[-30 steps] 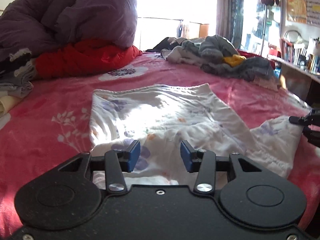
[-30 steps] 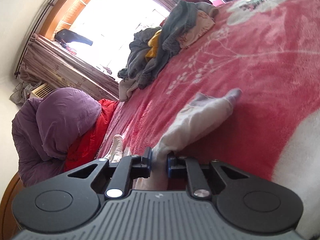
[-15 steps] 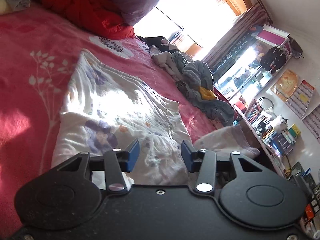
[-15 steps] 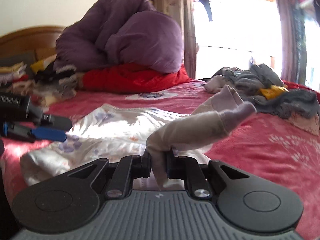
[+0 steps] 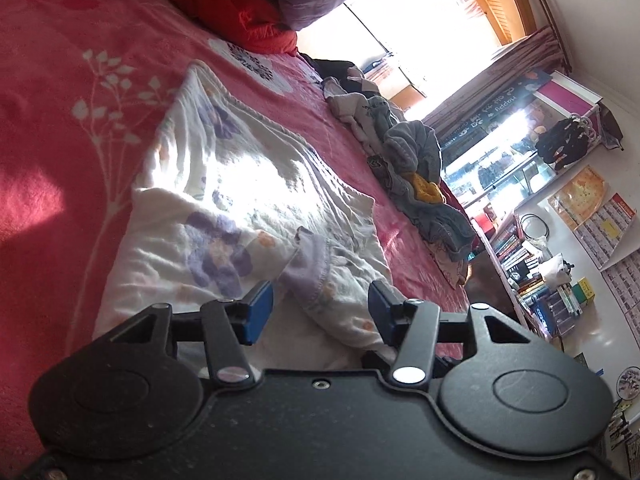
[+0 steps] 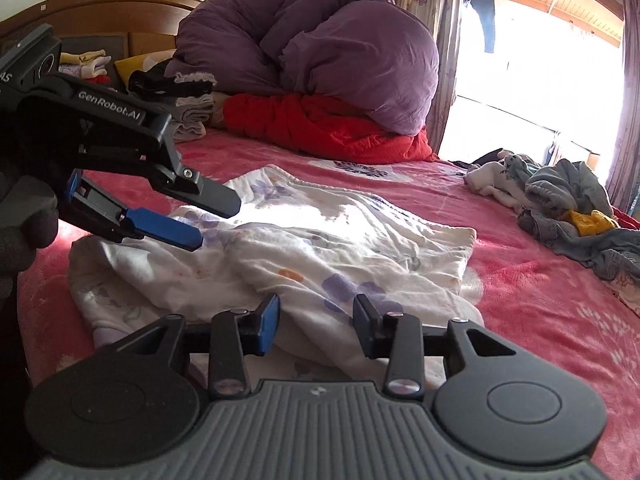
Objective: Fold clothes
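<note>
A white garment with purple and orange flowers (image 5: 224,200) (image 6: 320,240) lies on the pink bedspread (image 5: 60,128) (image 6: 540,300), with one part folded over onto itself. My left gripper (image 5: 318,312) hovers open just above its near edge, nothing between the blue pads. In the right wrist view the left gripper (image 6: 216,220) enters from the left, open, over the garment's left side, held by a gloved hand (image 6: 24,216). My right gripper (image 6: 316,324) is open above the folded-over flap, holding nothing.
A purple duvet (image 6: 320,40) and red quilt (image 6: 328,128) are piled at the head of the bed. A heap of grey, white and yellow clothes (image 6: 568,208) (image 5: 408,168) lies by the window side. Bookshelves (image 5: 532,264) stand past the bed edge.
My right gripper has let go of the garment part it was carrying; that part now lies folded over the garment. The left gripper stayed open and tilted closer to the cloth.
</note>
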